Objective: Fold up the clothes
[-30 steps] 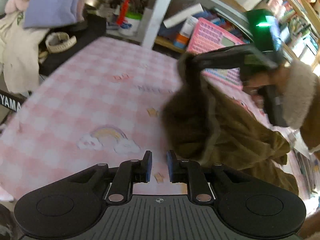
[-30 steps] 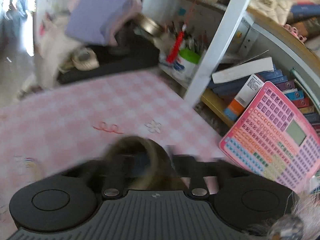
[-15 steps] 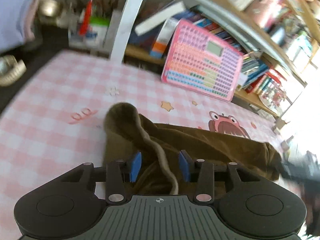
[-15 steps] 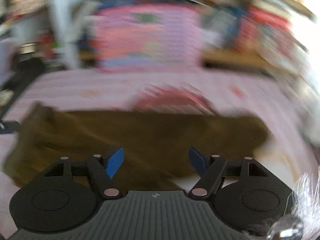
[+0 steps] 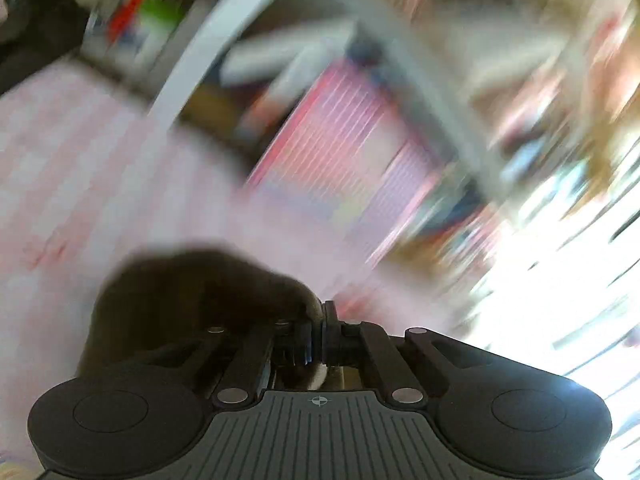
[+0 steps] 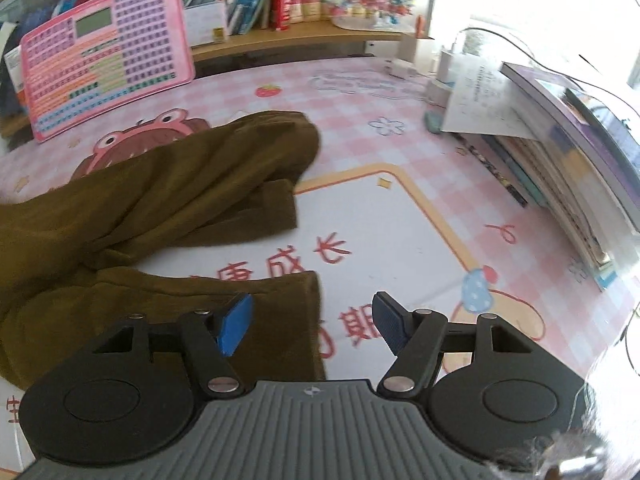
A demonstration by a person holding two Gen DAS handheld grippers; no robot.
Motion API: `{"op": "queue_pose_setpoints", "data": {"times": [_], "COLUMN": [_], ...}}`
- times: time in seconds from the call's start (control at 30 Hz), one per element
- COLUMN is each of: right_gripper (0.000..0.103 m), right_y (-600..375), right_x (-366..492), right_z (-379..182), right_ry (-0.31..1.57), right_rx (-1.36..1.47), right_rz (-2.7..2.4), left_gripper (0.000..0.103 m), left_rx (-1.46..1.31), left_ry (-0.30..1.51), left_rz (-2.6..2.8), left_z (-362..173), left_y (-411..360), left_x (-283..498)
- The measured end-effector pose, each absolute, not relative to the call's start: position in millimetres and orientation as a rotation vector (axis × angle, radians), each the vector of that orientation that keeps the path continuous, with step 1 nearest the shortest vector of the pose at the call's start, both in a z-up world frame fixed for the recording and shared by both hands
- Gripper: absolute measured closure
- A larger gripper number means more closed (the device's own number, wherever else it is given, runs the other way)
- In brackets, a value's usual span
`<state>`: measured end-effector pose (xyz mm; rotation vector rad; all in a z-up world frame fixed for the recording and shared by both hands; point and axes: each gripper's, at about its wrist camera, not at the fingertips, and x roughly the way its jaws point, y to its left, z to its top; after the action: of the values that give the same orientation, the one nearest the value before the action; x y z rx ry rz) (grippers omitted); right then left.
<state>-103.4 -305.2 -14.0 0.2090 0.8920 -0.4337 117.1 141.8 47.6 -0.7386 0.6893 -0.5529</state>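
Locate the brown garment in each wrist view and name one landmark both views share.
Left wrist: brown garment, blurred, lower left, pinched in the shut left gripper.
Right wrist: left half, its hem under the closing right gripper, nothing pinched.
Shared landmark: pink keyboard toy.

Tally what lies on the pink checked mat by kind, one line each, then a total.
Brown garment: 1
Pink keyboard toy, leaning at the mat's far edge: 1
Stack of books at the right edge: 1
Total: 3
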Motion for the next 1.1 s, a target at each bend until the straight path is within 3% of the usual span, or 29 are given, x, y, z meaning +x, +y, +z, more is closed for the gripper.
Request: {"op": "queue_pose_setpoints", "data": {"times": [0.1, 0.3, 0.37, 0.53, 0.7, 0.77, 0.83, 0.87, 0.9, 0.93, 0.97, 1.1], "right_gripper": [0.039, 0.04, 0.04, 0.05, 0.061, 0.064, 0.08, 0.084, 0.094, 0.095, 0.095, 0.096], "right_y": [-309.8, -302.4, -300.0, -297.0, -293.5, -293.4, -294.3, -295.3, -296.3, -298.4, -302.5, -329.6], "right_x": [-106.2, -102.7, -102.2, -99.0, -87.4, -84.9, -83.7, -84.8, -86.0, -87.2, -92.2, -116.6], "right_z": [-14.5, -19.3, -20.7, -22.8, -26.1, -28.4, -30.2, -29.4, -28.5, -26.3, -17.5, 30.1], "right_ry": [0.9, 0.925, 0.932, 0.94, 0.956, 0.964, 0.973, 0.972, 0.97, 0.969, 0.95, 0.827], "right_rx": [0.213, 0.215, 0.218, 0.251, 0.263, 0.258, 0.259, 0.261, 0.262, 0.271, 0.282, 0.37], "right_rz": [-0.413, -0.331, -0.306, -0.244, -0.204, -0.205, -0.201, -0.198, -0.194, -0.171, -0.153, -0.105], "left_gripper": [0.096, 0.077, 0.062, 0.06, 0.048, 0.048, 0.052, 0.059, 0.065, 0.08, 0.088, 0.089], "left_rx": [-0.849, -0.472, -0.434, -0.381, -0.34, -0.292, -0.232, -0.214, -0.205, -0.196, -0.2, -0.338], "left_ry": [0.598, 0.863, 0.84, 0.817, 0.798, 0.828, 0.861, 0.87, 0.88, 0.889, 0.898, 0.847], "left_rz": [-0.295, 0.012, -0.059, -0.165, -0.243, -0.264, -0.277, -0.296, -0.327, -0.358, -0.39, -0.531], "left_z": [54.1, 13.1, 6.2, 2.4, -3.0, -7.9, -13.8, -14.1, -12.0, -9.9, -5.1, 38.5], "left_y": [172.0, 177.8, 183.0, 194.1, 191.3, 181.7, 167.4, 162.5, 157.9, 153.3, 150.5, 159.2], "left_x": [138.4, 160.3, 130.3, 67.3, 40.6, 45.7, 58.0, 59.1, 59.1, 59.2, 57.8, 42.8]}}
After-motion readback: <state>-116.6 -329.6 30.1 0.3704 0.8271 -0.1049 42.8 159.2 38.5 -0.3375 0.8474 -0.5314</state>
